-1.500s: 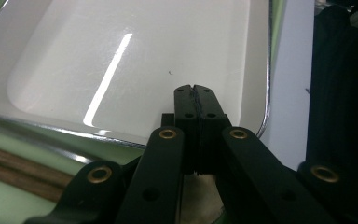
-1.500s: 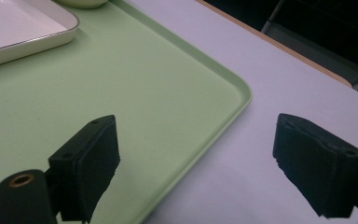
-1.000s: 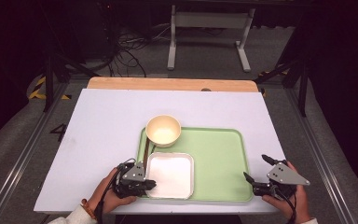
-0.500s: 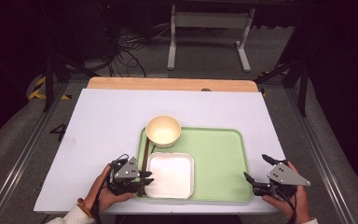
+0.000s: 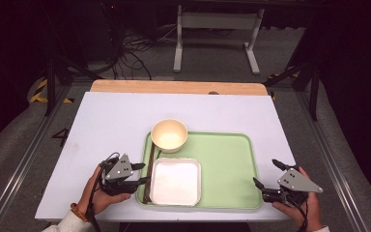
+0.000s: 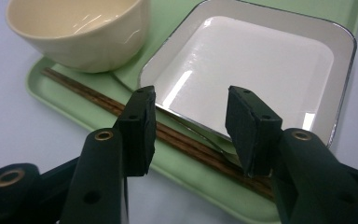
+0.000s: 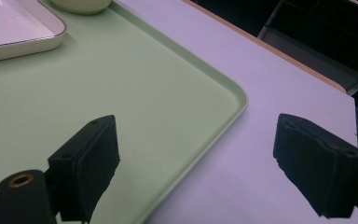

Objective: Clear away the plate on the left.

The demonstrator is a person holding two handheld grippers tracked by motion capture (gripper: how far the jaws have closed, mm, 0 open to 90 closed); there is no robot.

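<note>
A pair of dark wooden chopsticks (image 5: 150, 166) (image 6: 182, 140) lies along the left strip of the green tray (image 5: 227, 166) (image 6: 46, 86), beside the square white plate (image 5: 176, 181) (image 6: 256, 65). A cream bowl (image 5: 169, 135) (image 6: 79, 28) sits on the tray's far left corner. My left gripper (image 5: 144, 173) (image 6: 191, 123) hovers at the tray's left edge. Its jaws have just been opening and stand apart, not pressing on the chopsticks that lie just beyond them. My right gripper (image 5: 265, 173) (image 7: 196, 158) is open over the tray's near right corner, with nothing between its fingers.
The tray rests on a white tabletop (image 5: 116, 125) with a wooden strip (image 5: 174, 87) along its far edge. Bare green tray floor (image 7: 98, 84) spreads right of the plate. A metal stand (image 5: 215, 29) and cables sit on the floor behind the table.
My left gripper has opened its jaws and drawn back a little to the left, away from the plate's edge. The right gripper has not moved.
</note>
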